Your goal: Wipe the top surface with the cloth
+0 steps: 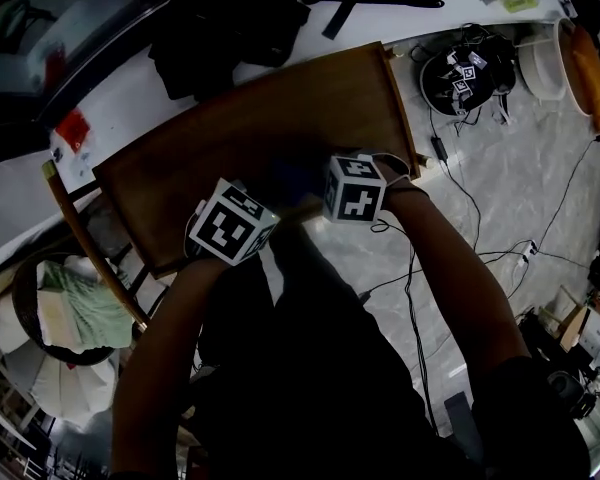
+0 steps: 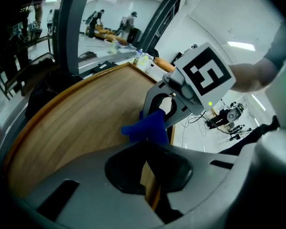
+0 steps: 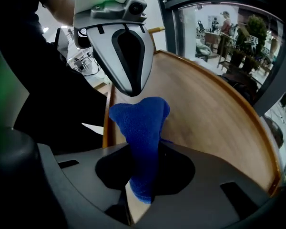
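- Blue cloth: pinched in the right gripper. One end bunches up past the jaw tips, the other pokes out behind them.
- Cloth sits over the wooden desk, close to its near edge. The left gripper view shows it hanging low toward the top; can't tell if it touches the wood.
- Right gripper: jaws squeezed on the cloth, marker cube on top, held in the person's right hand.
- Left gripper: jaws pressed together w/ nothing between, only a thin slit showing wood. It's just beside the right one and faces it across the cloth, near the same desk edge.
- Desk top: brown wood w/ a raised rim, set at an angle in the head view.
- Further out: a round basket w/ pale green fabric at lower left of the desk, cables on the marbled floor to the right, dark bags on a white counter behind.
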`<state>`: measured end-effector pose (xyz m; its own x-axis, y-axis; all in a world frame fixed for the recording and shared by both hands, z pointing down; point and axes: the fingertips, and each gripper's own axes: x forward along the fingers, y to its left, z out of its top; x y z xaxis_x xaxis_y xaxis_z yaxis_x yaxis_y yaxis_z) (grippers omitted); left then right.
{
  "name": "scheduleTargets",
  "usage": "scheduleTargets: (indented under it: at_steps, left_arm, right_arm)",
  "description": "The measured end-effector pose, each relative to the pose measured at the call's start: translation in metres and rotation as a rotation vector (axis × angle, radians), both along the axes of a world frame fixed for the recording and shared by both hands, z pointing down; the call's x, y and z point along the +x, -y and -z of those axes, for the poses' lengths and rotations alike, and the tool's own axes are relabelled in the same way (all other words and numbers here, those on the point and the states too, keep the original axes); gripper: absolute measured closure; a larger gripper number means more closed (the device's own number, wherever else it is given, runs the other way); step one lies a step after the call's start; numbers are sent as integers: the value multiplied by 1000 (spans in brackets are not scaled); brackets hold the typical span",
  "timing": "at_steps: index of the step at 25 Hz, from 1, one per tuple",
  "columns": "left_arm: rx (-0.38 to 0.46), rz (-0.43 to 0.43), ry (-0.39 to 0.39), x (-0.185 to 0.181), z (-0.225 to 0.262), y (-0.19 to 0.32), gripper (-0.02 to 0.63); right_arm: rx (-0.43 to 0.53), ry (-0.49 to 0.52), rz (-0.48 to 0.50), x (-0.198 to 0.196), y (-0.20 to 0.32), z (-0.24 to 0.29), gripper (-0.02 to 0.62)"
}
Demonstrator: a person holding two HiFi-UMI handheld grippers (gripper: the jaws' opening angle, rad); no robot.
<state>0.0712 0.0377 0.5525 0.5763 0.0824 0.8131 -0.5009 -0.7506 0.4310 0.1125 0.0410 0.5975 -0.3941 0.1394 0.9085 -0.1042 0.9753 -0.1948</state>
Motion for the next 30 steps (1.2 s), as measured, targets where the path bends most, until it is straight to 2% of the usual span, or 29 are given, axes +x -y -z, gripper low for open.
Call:
scheduleTargets:
  at_steps: [9,18,21,23,24,26,28,30]
  left_arm:
    - [-6,-57,-31,-3,10,-35,595]
    - [21,-73,-53,-7,19,-32,595]
    - [1,-46,-42,-9,19,-25,595]
    - [-14,-15,-43,-9,21,-14,595]
    - [-19,7,-52,-8,23,-7,595]
    - [-16,56,-70,-3,26,10,595]
    - [2,116,-69,-1,24,36,595]
    - [20,186,-59,-1,20,64,595]
  right_arm:
    - [-56,-106,13,6,-39,-1,506]
    - [-121,-193,68,5,-52,0,507]
    - [-168,-182,90,5,-56,1,506]
    - [-214,-110,38,1,-47,8,506]
    - [-208,-54,-10,-1,-33,16,506]
    - [-116,33,-78,-3,12,35,506]
    - [15,49,-43,-3,62,49,506]
    - [101,35,31,-3,101,49,506]
